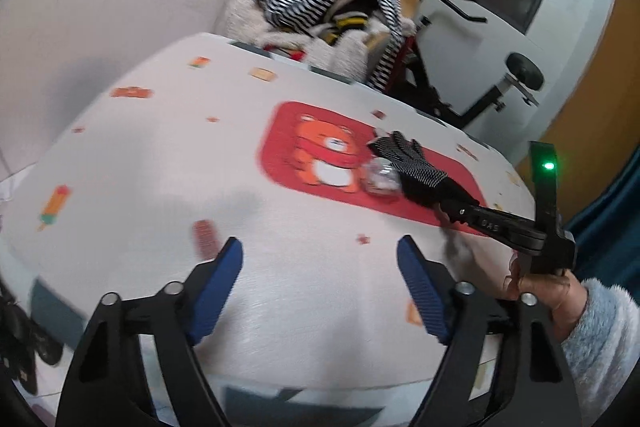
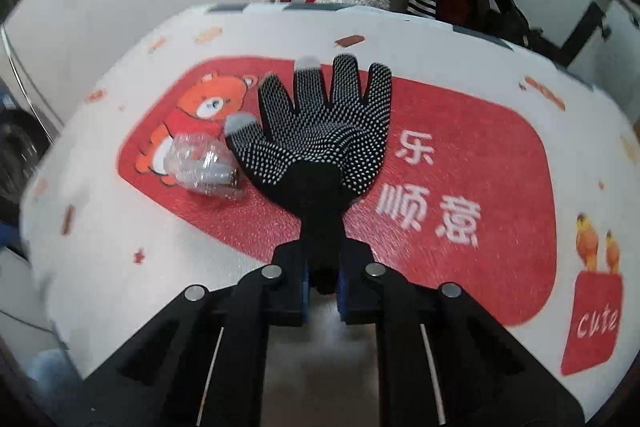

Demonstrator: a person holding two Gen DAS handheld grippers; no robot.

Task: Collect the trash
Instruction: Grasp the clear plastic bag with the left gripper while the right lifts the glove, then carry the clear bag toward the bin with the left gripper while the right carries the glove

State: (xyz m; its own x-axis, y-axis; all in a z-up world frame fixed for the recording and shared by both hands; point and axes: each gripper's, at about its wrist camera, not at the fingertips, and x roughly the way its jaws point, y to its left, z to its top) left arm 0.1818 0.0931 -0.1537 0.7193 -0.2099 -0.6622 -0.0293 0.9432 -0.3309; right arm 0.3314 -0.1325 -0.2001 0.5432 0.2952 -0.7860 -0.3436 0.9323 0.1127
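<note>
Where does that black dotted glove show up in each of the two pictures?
Left wrist view: the glove lies right of centre, on the red patch, held at its cuff by the right claw.
Right wrist view: the glove fills the centre, fingers spread upward.
Shared landmark: the orange bear print left of the glove.

right tool (image 2: 322,281) pinching black glove (image 2: 320,131) cuff

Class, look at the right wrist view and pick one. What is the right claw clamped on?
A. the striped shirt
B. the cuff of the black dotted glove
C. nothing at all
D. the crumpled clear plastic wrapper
B: the right claw pinches the cuff of the black dotted glove, while the clear wrapper lies loose beside it.
</note>
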